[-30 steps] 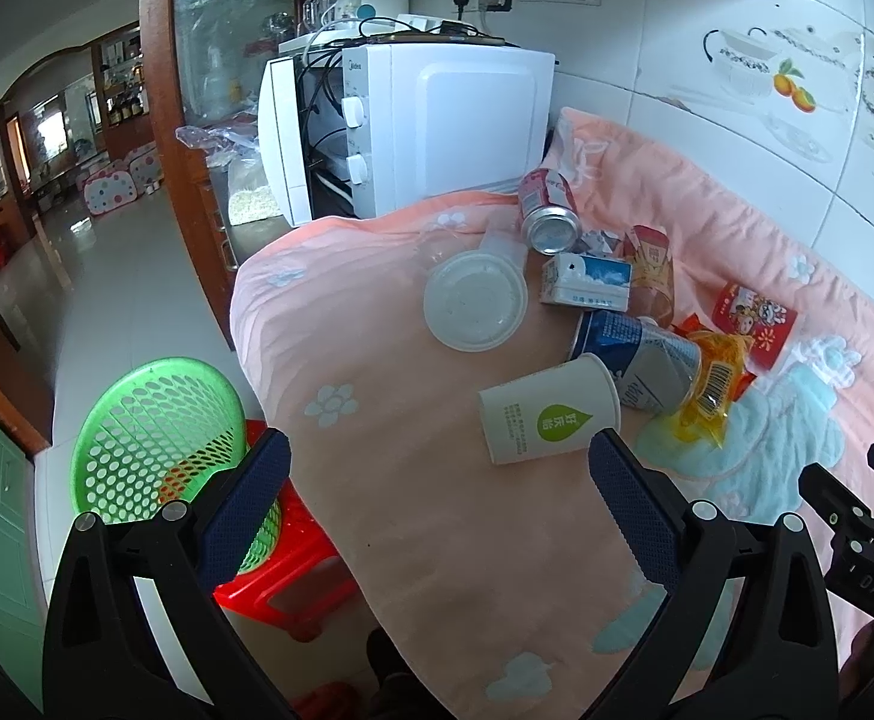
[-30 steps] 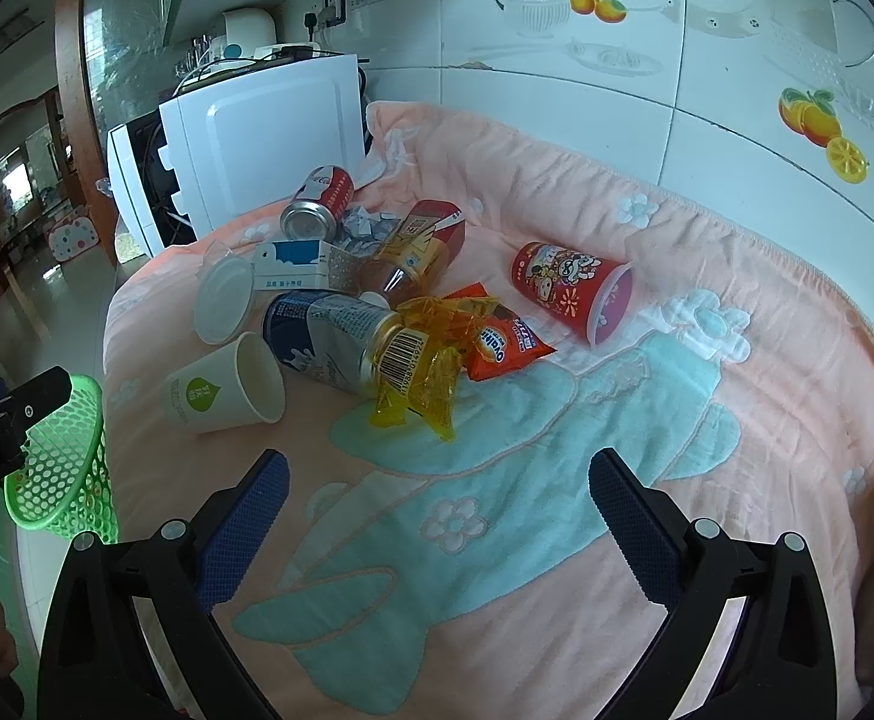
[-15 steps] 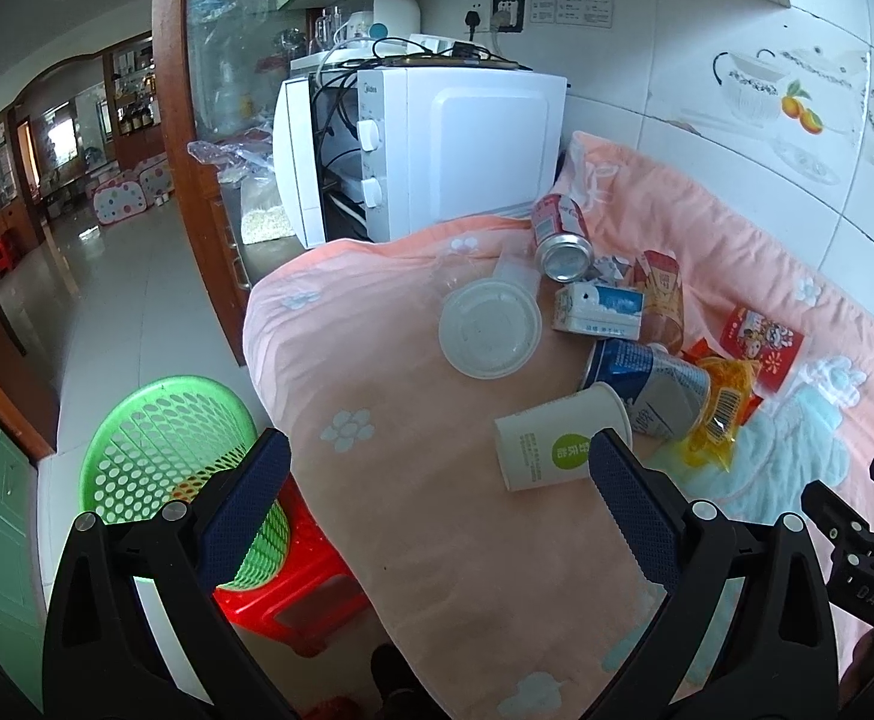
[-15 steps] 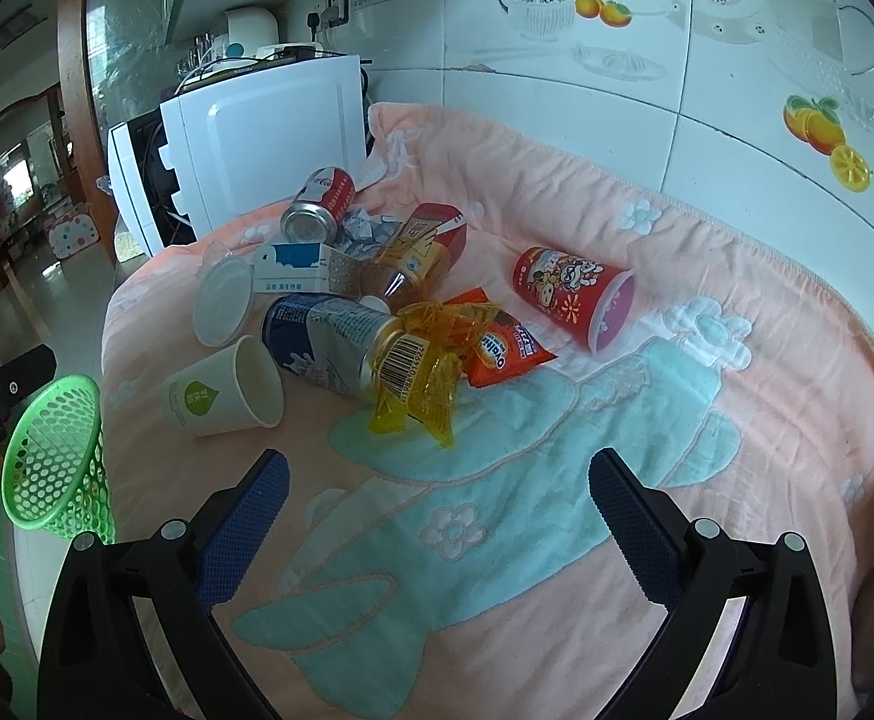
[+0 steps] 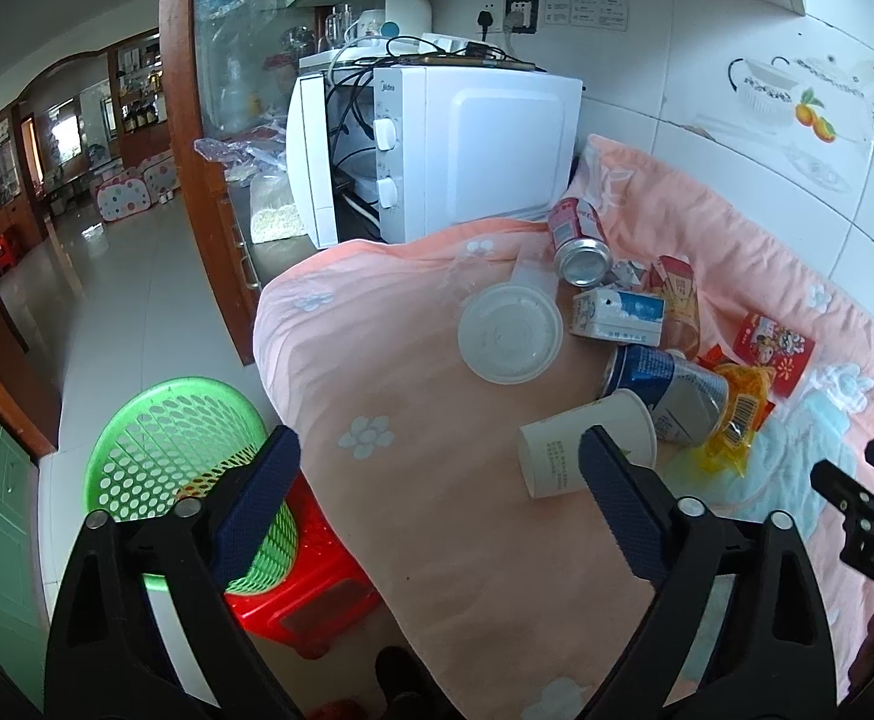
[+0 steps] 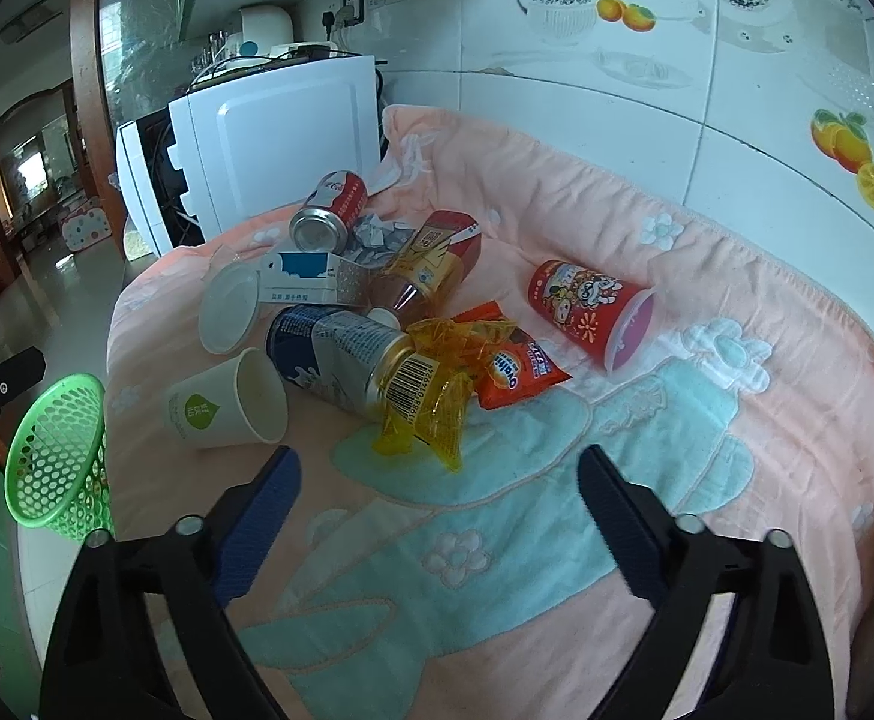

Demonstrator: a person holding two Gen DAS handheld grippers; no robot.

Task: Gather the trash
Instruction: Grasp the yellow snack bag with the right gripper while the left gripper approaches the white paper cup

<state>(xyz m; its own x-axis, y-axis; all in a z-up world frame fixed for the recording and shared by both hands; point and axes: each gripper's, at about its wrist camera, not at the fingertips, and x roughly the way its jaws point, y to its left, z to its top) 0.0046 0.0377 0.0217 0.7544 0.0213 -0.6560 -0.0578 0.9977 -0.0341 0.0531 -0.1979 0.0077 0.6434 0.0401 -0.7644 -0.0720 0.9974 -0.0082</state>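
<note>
**Trash pile on pink cloth, both grippers wide and empty**

Kitchen tabletop (image 6: 706,252) covered in a pink flowered cloth, white tiled wall behind, tiled floor running off to the left.

Nearest me: my left gripper (image 5: 439,474) hangs over the cloth's front edge, jaws wide and closing a little, nothing between them. Its right pad overlaps the paper cup in the left wrist view; I cannot tell if it touches. My right gripper (image 6: 437,489) hangs over the teal pattern, jaws also wide and closing slightly, holding nothing.

Down on the floor side, a green mesh basket (image 5: 155,438) sits on a red stool (image 5: 311,600), just beside the cloth's edge.

Next out, the trash. White paper cup (image 6: 227,399) with a green leaf mark lies on its side, mouth toward the pile. Touching it, a blue-and-white can (image 6: 341,360) on its side. Yellow crinkly wrapper (image 6: 431,402) with a barcode lies against the can's end, orange snack packet (image 6: 514,366) just beside it. Red printed cup (image 6: 592,315) lies on its side, apart to the right.

Further: round white lid (image 5: 510,333) flat on the cloth, small blue-white carton (image 5: 616,315) beside it, a bottle with a red-yellow label (image 6: 431,264), then a red drink can (image 5: 577,237) on its side.

Farthest: white microwave (image 5: 466,150) by the wall, door ajar.
</note>
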